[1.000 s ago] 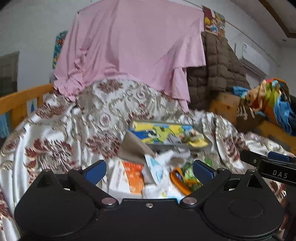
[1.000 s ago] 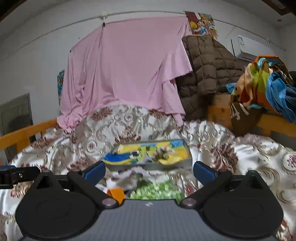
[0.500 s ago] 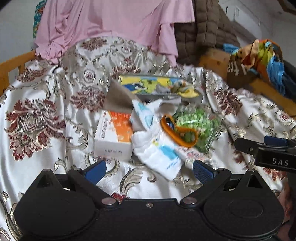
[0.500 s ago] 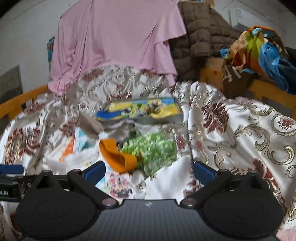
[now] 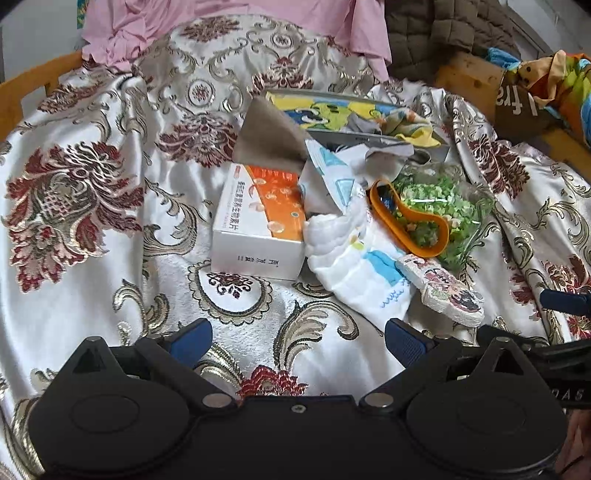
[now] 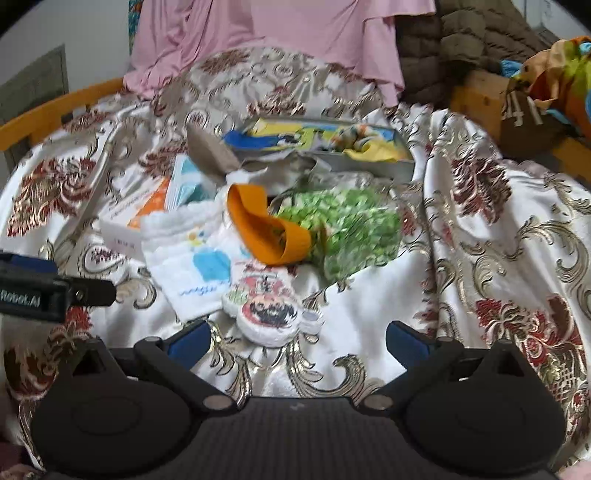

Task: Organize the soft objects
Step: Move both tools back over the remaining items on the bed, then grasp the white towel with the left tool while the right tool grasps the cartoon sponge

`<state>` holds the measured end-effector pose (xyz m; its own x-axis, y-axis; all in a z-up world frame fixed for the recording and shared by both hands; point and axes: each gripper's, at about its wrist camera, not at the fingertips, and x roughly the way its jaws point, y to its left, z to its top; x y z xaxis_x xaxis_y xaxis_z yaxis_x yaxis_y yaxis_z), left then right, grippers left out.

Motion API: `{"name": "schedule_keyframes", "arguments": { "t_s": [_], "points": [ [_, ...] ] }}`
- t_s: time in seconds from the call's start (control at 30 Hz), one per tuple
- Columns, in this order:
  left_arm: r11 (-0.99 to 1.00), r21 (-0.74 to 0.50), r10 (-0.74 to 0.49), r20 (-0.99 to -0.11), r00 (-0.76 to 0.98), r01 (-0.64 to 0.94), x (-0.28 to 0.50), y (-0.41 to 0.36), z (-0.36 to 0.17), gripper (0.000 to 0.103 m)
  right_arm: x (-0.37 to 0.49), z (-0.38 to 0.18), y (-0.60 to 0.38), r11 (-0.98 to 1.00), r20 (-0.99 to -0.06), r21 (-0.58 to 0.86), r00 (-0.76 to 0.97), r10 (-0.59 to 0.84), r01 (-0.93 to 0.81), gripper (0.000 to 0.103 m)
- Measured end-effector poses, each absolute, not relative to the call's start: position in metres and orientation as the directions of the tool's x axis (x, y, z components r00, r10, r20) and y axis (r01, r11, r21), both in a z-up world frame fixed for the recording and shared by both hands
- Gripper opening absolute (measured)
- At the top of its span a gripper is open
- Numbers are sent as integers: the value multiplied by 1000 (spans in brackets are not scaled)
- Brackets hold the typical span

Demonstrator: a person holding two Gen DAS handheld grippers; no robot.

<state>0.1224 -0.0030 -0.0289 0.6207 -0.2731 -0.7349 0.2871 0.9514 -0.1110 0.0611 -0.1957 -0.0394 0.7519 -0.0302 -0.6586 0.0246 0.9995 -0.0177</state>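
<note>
A heap of soft items lies on the patterned bedspread [image 5: 92, 206]. It holds a white cloth with blue print [image 5: 365, 266] [image 6: 195, 269], a cartoon-printed pad [image 5: 443, 288] [image 6: 266, 306], an orange band [image 5: 410, 221] [image 6: 266, 229], a green-patterned clear bag [image 5: 443, 199] [image 6: 351, 229], a grey cloth [image 5: 266, 136] and an orange-and-white carton [image 5: 258, 225]. Behind them sits a shallow box [image 5: 354, 118] [image 6: 332, 144] with colourful fabric inside. My left gripper [image 5: 299, 339] is open, short of the white cloth. My right gripper [image 6: 299, 339] is open, just short of the cartoon pad.
A pink sheet [image 6: 277, 33] and a brown quilted coat [image 6: 461, 40] hang behind the bed. A wooden rail [image 6: 59, 110] runs along the left. Colourful clothes [image 5: 554, 81] pile on a wooden frame at the right.
Both grippers have tilted down and moved closer to the heap, which now fills the middle of each view. Both stay open.
</note>
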Motion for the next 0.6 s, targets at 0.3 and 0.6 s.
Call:
{"name": "schedule_keyframes", "arguments": {
  "t_s": [0.3,0.6],
  "points": [
    [941,-193,-327,-730,599,278,146,-9,-39,100,85,-49,-199,999,-701,20,712,41,-38,103],
    [899,-327,-438,-692,574,291,168,-17,-50,100,113,-53,-200,982,-677,-32,727,115,-185,103]
  ]
}}
